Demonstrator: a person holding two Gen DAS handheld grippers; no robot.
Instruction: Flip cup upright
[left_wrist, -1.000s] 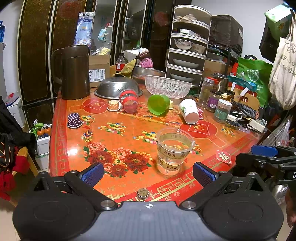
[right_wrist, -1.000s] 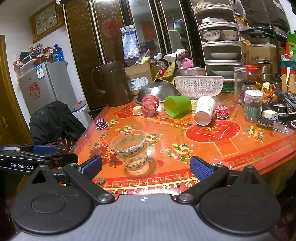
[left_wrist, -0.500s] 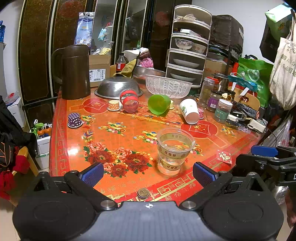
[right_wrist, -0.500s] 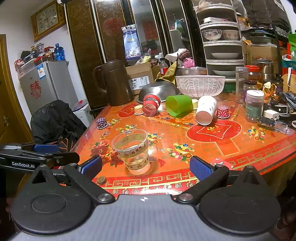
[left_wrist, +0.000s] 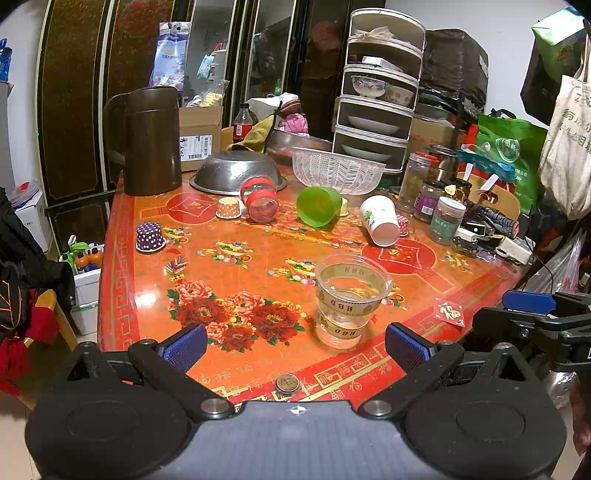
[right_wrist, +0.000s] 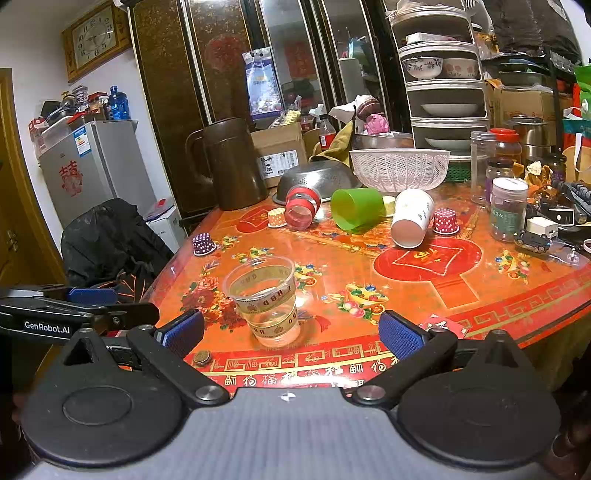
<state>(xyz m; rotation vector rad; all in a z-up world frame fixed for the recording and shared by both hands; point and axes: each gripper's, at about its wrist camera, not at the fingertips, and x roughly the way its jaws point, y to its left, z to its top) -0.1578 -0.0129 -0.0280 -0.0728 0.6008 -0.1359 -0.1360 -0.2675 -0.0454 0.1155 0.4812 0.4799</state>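
- The left gripper (left_wrist: 295, 341) hovers at the near edge of the red-and-orange flowered table (left_wrist: 229, 266), its blue-padded fingers (left_wrist: 184, 345) spread wide with nothing between them.
- The right gripper (right_wrist: 291, 330) hangs at the same near edge, its blue-padded fingers (right_wrist: 399, 334) likewise spread wide and pinching nothing.
- Each gripper shows in the other's view: the right one at the right margin of the left view (left_wrist: 532, 314), the left one at the left margin of the right view (right_wrist: 74, 306).
- A clear plastic cup with gold printed bands (left_wrist: 349, 299) stands upright, mouth up, near the front of the table, just ahead of both grippers and touched by neither.
- A small bronze coin (left_wrist: 287, 383) lies flat on the table border, near the clear cup.
- Farther back, a green plastic cup (left_wrist: 318, 205) lies on its side, base toward the cameras.
- Just beside it, a white paper cup with a green print (left_wrist: 380, 219) also lies on its side, base toward the cameras.
- A clear jar with a red band (left_wrist: 259, 197) lies tipped over against an upturned steel colander (left_wrist: 232, 171).
- A tall dark brown jug (left_wrist: 147, 140) stands upright at the far left corner.
- A white woven plastic basket (left_wrist: 338, 170) sits behind the green cup.
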